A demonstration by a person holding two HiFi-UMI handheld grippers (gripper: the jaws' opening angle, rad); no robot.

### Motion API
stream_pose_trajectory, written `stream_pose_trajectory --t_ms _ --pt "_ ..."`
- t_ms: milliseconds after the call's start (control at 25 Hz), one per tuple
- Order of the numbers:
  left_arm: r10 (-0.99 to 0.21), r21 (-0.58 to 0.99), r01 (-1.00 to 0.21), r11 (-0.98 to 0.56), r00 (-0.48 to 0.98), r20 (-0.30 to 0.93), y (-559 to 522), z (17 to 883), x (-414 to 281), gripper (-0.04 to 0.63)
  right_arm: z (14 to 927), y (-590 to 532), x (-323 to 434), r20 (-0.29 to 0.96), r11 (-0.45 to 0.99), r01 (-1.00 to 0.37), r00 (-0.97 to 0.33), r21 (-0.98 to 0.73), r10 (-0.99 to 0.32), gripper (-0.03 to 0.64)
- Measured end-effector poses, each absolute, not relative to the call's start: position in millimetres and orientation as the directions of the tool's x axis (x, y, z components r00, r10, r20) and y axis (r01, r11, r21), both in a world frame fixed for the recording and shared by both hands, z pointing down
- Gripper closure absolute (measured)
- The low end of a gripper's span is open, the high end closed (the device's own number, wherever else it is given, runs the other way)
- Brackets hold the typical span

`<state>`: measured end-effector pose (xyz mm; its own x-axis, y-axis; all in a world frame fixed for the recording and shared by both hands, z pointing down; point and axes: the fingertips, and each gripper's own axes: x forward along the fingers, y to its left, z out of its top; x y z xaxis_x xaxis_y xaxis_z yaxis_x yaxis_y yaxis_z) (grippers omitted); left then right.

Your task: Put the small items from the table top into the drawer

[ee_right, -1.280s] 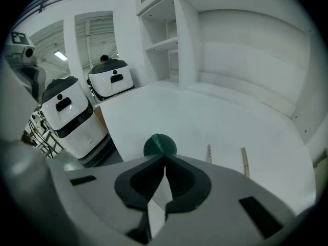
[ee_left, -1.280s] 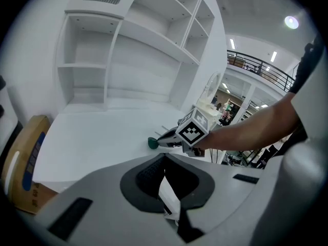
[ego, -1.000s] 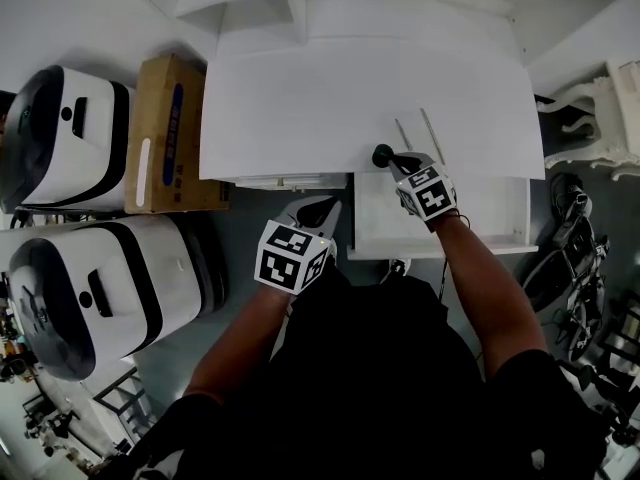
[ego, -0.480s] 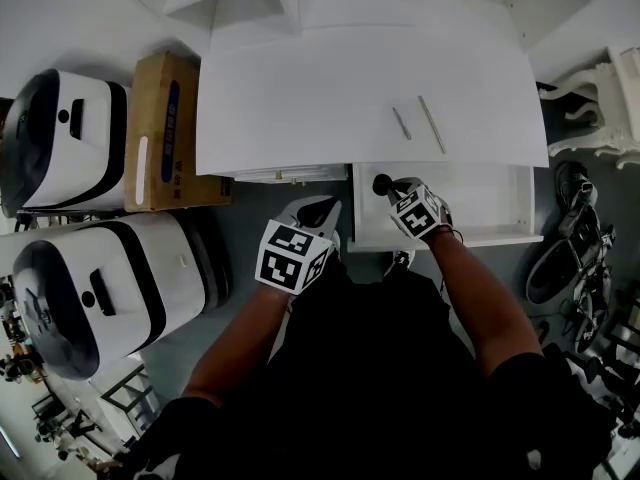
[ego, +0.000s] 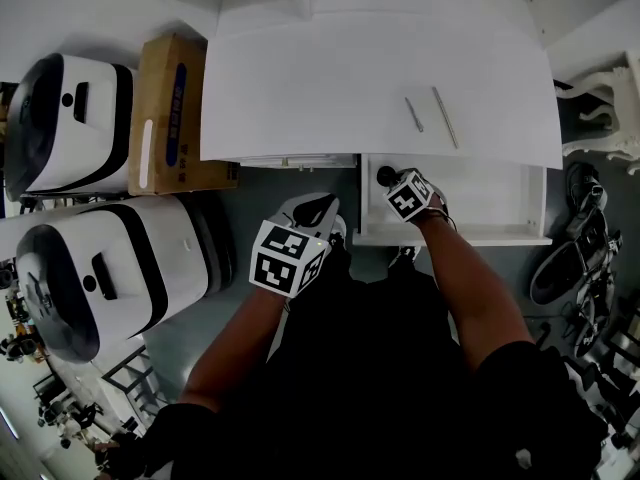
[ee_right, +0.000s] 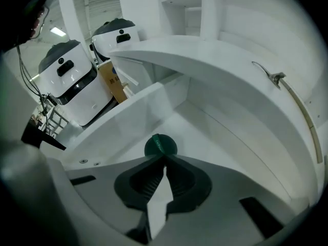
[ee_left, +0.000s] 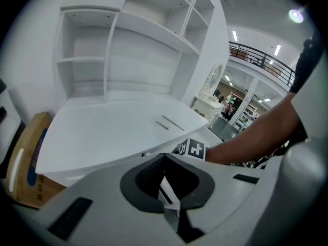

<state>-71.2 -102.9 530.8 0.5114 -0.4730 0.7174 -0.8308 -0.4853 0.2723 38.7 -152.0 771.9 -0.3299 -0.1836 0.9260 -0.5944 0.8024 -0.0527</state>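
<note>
Right gripper over open drawer, centre-right of head view. Jaws pinched together on dark green round piece at very tips; drawer floor directly beneath. Left gripper closed on nothing, lower centre, well apart from table top. Thin rods lie just above drawer, long axes pointing away from me; right gripper nearer. Piece's form behind its round face unclear.

Table and drawer are white, the disc dark green, the box brown.

table top: smooth, matt | green disc: matt | rod: probably metal
</note>
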Motion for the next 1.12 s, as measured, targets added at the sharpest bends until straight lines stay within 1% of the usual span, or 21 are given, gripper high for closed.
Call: stream_pose_trajectory --t_ms 280,440,520,560,880,1120 --pt "-0.478 0.277 -0.841 -0.465 0.502 0.72 -100 531 -77 0.591 780 -152 37 0.93 0.789 -0.611 -0.322 -0.063 -0.175 0.58" --pt "-0.479 0.281 -0.839 -0.466 0.506 0.717 -101 531 -79 0.592 777 -152 35 0.924 0.78 -0.621 -0.341 -0.083 -0.173 0.575" --pt "-0.479 0.288 -0.837 -0.465 0.511 0.713 -104 532 -79 0.592 774 -151 34 0.922 0.774 -0.626 -0.347 -0.091 -0.173 0.538" --pt "-0.48 0.291 -0.836 -0.465 0.514 0.711 -105 532 -79 0.592 771 -150 34 0.921 0.772 -0.63 -0.347 -0.091 -0.175 0.531" --pt "-0.49 0.292 -0.817 -0.498 0.543 0.682 -112 523 -70 0.591 739 -143 36 0.891 0.753 -0.648 -0.402 -0.113 -0.212 0.528" --pt "-0.491 0.285 -0.795 -0.536 0.568 0.661 -111 514 -58 0.591 686 -143 36 0.826 0.71 -0.691 -0.477 -0.14 -0.301 0.529"
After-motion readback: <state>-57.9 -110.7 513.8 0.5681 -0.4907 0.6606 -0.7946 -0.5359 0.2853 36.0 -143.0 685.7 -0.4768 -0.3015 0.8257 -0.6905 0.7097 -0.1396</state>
